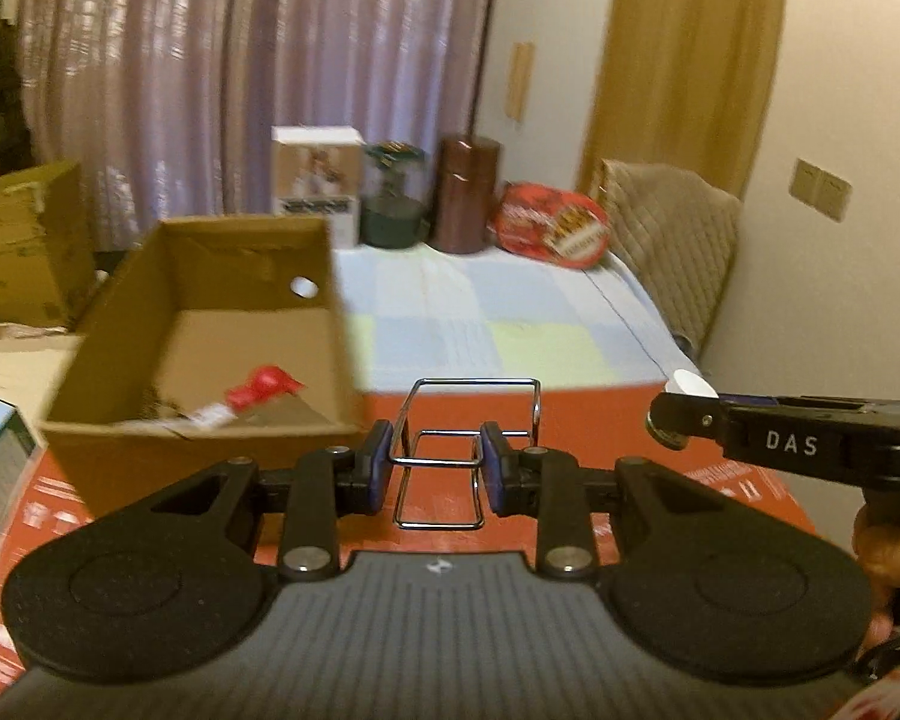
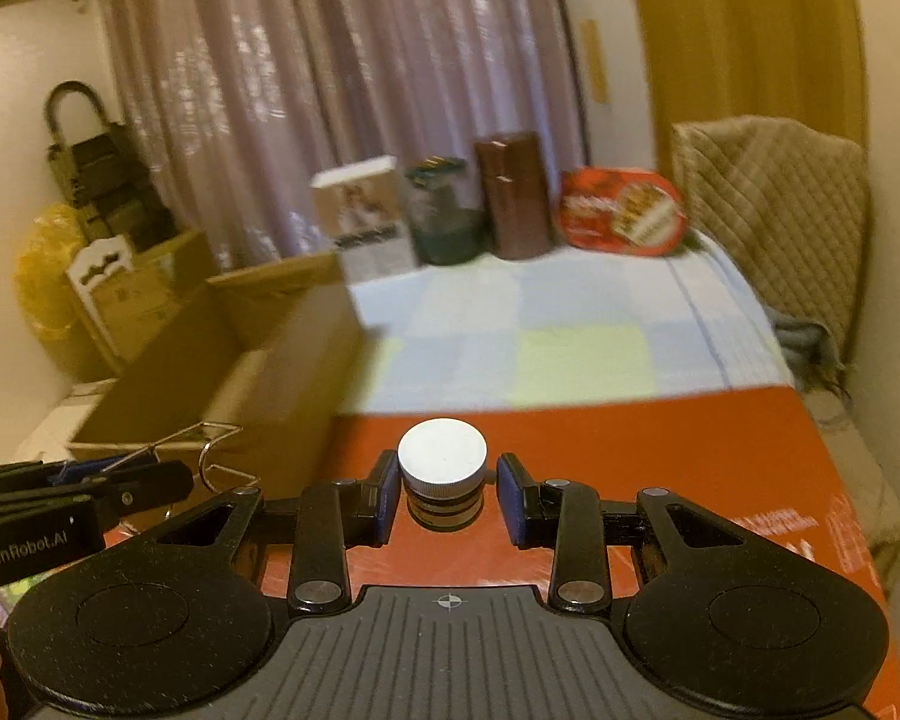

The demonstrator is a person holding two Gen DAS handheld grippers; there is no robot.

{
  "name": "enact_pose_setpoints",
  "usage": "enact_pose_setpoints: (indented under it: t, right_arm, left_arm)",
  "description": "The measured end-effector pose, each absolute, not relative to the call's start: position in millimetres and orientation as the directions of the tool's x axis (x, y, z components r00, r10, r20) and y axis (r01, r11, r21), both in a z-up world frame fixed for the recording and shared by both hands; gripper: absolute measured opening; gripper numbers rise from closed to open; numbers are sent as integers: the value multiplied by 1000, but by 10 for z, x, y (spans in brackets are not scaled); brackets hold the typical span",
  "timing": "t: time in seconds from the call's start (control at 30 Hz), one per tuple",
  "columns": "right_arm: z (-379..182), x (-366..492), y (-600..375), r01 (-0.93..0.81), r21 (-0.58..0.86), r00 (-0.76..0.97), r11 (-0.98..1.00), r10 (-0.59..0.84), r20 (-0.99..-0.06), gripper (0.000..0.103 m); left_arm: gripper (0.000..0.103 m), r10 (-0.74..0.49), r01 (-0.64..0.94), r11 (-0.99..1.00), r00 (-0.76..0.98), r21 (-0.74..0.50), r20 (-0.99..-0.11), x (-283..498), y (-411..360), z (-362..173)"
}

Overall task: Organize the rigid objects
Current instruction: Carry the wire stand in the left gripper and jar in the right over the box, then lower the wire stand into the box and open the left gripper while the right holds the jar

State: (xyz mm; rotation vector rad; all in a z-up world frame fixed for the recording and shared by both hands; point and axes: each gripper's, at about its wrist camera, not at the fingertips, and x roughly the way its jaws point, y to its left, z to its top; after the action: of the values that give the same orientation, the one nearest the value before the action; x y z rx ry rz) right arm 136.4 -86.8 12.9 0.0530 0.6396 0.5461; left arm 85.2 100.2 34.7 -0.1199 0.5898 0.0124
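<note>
- Left gripper (image 1: 433, 468): pads pinch a wire rack (image 1: 462, 450) by its thin loops, held clear of the red surface (image 1: 600, 420), likely bound for the cardboard box (image 1: 198, 324) at near left.
- Right gripper (image 2: 448, 495): pads clamp a small white-capped jar (image 2: 443, 477) upright, so nothing spills.
- Both grippers point forward and tilt downward, side by side.

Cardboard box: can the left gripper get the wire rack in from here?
Probably yes. The left gripper is shut on the wire rack, and the cardboard box sits just ahead, top open, with nothing between.
</note>
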Motion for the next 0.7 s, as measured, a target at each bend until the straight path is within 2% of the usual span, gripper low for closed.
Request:
enact_pose_setpoints:
  t: [0.4,0.7]
  right_arm:
    - [486,1414,-3,-620,189,596,762,613,-518,31]
    - [447,1574,458,-681,152,549,717,636,-542,31]
  left_arm:
    - [26,154,-211,976,837,-50,-525,832,1929,808]
    - [26,151,-220,974,815,-58,-560,1026,2392,792]
